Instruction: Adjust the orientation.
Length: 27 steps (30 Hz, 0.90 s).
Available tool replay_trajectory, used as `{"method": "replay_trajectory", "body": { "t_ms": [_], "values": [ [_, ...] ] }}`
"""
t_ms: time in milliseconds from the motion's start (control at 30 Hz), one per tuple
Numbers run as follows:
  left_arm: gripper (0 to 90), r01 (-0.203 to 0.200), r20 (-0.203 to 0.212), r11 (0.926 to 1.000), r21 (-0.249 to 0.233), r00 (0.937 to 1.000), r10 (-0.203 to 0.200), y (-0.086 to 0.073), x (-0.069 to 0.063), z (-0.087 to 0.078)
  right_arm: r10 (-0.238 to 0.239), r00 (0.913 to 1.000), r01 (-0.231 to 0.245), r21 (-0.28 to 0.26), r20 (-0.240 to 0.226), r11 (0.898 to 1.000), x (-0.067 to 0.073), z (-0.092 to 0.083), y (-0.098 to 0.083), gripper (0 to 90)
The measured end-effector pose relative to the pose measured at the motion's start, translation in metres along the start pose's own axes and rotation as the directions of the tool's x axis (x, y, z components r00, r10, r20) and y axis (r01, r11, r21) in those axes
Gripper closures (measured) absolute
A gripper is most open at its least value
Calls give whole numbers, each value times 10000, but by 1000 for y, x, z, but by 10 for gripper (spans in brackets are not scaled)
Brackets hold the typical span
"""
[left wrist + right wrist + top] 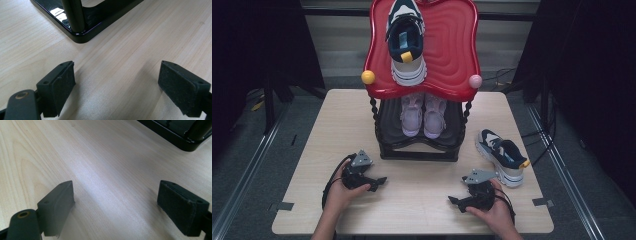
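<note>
A two-tier shoe rack stands at the back middle of the table, with a red top shelf (452,45) over a black lower shelf (387,125). One navy and white sneaker (406,42) lies on the red shelf. A pink pair (423,116) sits on the lower shelf. A second navy and white sneaker (502,156) rests on the table right of the rack. My left gripper (379,181) lies low on the table front left, open with bare wood between its pads (62,87). My right gripper (454,200) rests front right, also open and empty (116,205).
The rack's black base corner (80,35) lies just ahead of the left jaws, and its edge (180,141) shows far right of the right jaws. The light wooden table (422,200) spreads between both hands. Dark curtains and floor rails flank the table.
</note>
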<state>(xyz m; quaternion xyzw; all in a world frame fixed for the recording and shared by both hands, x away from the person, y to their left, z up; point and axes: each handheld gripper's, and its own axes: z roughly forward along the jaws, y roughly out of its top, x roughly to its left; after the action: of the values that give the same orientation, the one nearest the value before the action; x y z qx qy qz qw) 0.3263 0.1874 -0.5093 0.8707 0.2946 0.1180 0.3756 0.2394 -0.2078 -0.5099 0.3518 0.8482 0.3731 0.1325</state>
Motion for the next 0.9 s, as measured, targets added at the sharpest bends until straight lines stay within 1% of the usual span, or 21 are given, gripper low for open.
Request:
{"method": "replay_trajectory", "body": {
  "t_ms": [133,200,267,433,467,533,567,600,667,767,800,900],
  "values": [
    [134,21,-33,10000,2,10000,-21,0,0,0,315,9991,-317,-64,-279,9995,-4,-3,-1,142],
    [134,31,-45,10000,-3,10000,-31,0,0,0,320,9991,-319,35,-276,9995,-6,-6,-2,146],
    [134,35,-47,10000,0,10000,-35,0,0,0,240,9993,-237,105,-300,9997,-9,-9,-3,151],
    [134,41,-47,10000,-5,10000,-41,0,0,0,-10,9994,19,267,-348,9996,-12,-17,0,161],
    [134,40,-46,10000,-3,10000,-40,0,0,0,-74,9995,82,254,-312,9996,-12,-19,1,167],
    [134,37,-46,10000,-1,10000,-37,0,0,0,-95,9990,107,277,-439,9996,-13,-23,4,182],
    [134,38,-45,10000,-1,10000,-38,0,0,0,-176,9989,185,223,-431,9996,-14,-25,5,187],
    [134,38,-45,10000,-4,10000,-38,0,0,0,-170,9991,178,218,-384,9996,-15,-27,7,187],
    [134,40,-45,10000,-2,10000,-40,0,0,0,-130,9986,137,144,-517,9998,-19,-32,12,187],
    [134,40,-44,10000,-5,10000,-40,0,0,0,-76,9993,78,62,-370,10000,-24,-42,17,190],
    [134,39,-45,10000,-4,10000,-39,0,0,0,-97,9997,97,15,-242,10000,-26,-46,19,192],
    [134,36,-46,10000,-3,10000,-36,0,0,0,-112,9999,112,-50,-111,9999,-29,-53,24,196]
  ]
}}
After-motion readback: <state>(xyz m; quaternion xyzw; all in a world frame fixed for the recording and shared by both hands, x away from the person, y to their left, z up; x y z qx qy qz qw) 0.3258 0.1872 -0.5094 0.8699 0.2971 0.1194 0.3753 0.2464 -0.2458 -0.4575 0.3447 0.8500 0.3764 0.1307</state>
